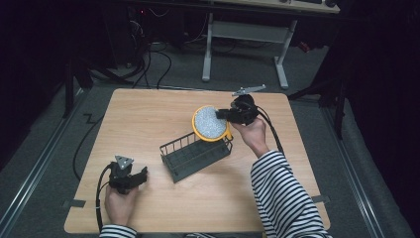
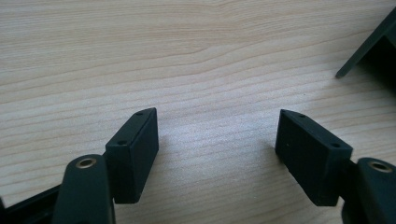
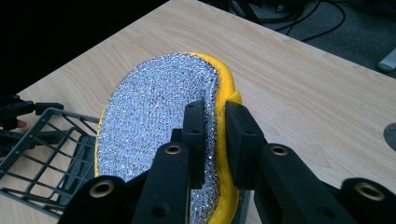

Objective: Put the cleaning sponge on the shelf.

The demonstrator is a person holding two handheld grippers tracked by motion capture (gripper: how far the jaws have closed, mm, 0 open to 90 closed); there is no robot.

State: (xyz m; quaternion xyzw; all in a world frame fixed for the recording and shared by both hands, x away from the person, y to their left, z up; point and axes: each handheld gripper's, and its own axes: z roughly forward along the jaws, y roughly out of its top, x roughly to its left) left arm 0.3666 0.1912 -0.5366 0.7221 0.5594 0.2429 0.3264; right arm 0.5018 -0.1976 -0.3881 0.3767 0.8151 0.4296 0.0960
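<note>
With the right gripper pinching the sponge's rim at 3 o'clock above the basket, lower it gently; left gripper rests agape, empty.

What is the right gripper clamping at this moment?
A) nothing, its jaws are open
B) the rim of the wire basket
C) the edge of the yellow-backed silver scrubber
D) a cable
C: the right gripper is shut on the scrubber edge, above the wire basket.
</note>
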